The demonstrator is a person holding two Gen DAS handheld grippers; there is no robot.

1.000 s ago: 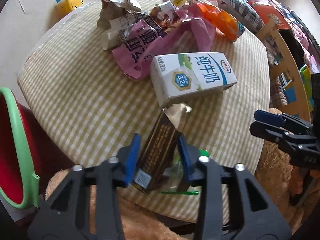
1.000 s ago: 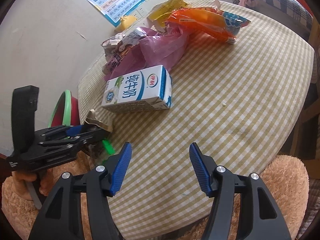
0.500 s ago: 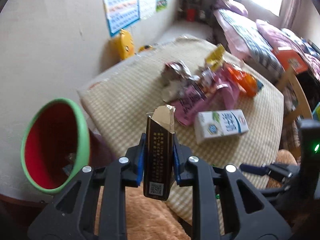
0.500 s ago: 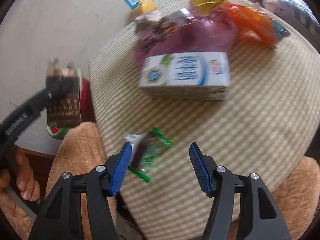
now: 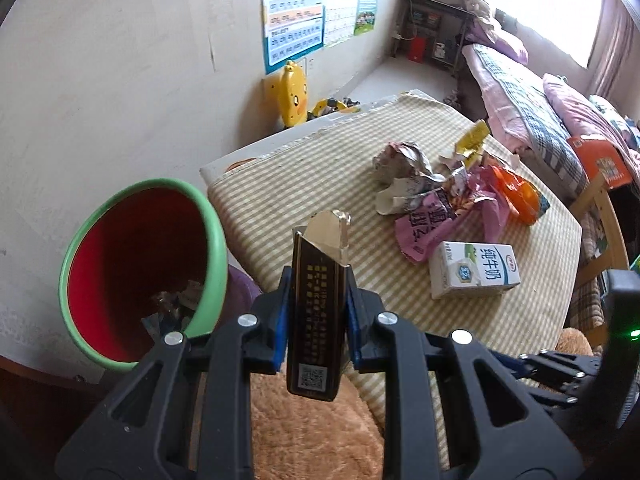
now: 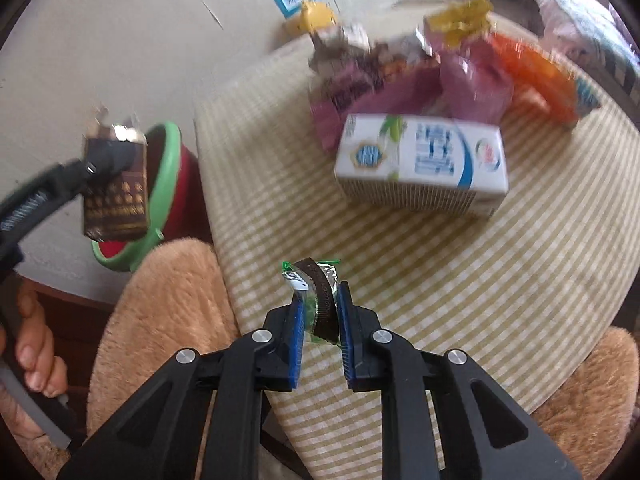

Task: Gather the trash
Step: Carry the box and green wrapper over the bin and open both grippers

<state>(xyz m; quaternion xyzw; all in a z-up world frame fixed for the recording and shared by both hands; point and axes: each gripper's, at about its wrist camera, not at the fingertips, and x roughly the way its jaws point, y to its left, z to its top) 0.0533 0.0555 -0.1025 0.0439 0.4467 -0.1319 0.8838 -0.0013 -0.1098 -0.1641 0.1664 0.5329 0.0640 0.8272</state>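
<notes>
Trash is what we're gathering, and both tools are loaded w/ a piece each. Our left gripper is pinched on a dark brown cigarette pack, torn foil top up, QR end hanging below the pads. We grip it across its narrow sides, mid-body, so it stands upright and won't pivot. It's off the table, near the rim of the red bin w/ green lip, not yet over the mouth. The bin sits tilted toward us beside the table edge, some scraps already at its bottom — prob. so a drop from table height lands inside.

Our right gripper is squeezed onto a small green-edged foil wrapper, crumpled between the blue pads, at or just above the checked tablecloth near the table's front edge; can't tell if it has cleared the cloth. That view is motion-blurred.

Left on the table: a white-and-blue milk carton lying on its side, and behind it a heap — pink snack bag, crumpled silver foil, orange wrapper, yellow wrapper.

We judge the job roughly at its early-to-mid stage: two pieces in hand, the bulk still out. Next for the left, as we see it, is carrying the pack over the bin's opening before letting go; releasing short would drop it on the fuzzy tan cushion below.
</notes>
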